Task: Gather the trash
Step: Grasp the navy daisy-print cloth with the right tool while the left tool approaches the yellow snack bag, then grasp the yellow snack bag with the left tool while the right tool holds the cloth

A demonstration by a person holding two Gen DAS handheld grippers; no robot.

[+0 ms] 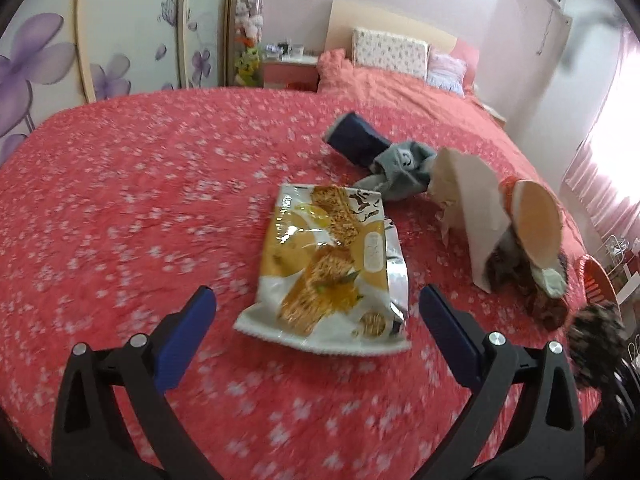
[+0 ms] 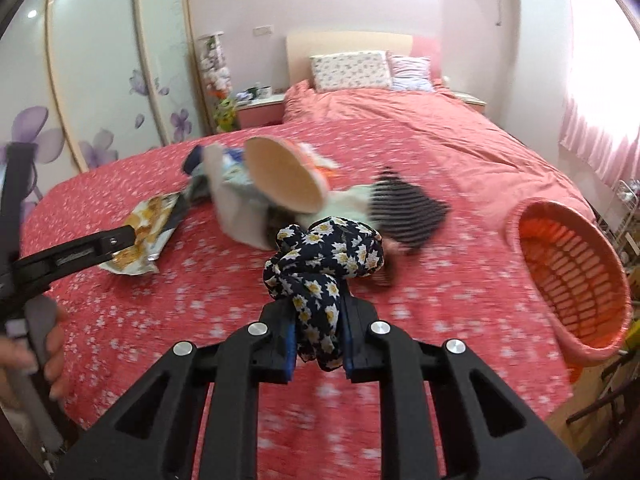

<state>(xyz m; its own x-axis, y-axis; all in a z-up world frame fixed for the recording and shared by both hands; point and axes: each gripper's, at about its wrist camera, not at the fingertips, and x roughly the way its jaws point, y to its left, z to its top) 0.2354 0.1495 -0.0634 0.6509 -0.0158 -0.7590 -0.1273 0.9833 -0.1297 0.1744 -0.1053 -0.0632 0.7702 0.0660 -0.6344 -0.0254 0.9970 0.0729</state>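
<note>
A yellow and white snack wrapper [image 1: 328, 264] lies flat on the red floral bedspread [image 1: 120, 208]. My left gripper [image 1: 316, 312] is open, its blue pads on either side of the wrapper's near end, just above it. It also shows in the right wrist view [image 2: 120, 242] over the wrapper [image 2: 148, 232]. My right gripper [image 2: 318, 332] is shut on a dark daisy-print cloth [image 2: 324, 256] and holds it above the bed. An orange basket [image 2: 572, 276] lies tipped on its side at the bed's right edge.
A pile lies mid-bed: a slipper [image 1: 536, 220], white paper [image 1: 472, 200], grey and navy socks [image 1: 384, 152], a striped garment [image 2: 408, 208]. Pillows [image 2: 352, 70] sit at the headboard, a nightstand [image 2: 260, 110] to the left, wardrobe doors beyond.
</note>
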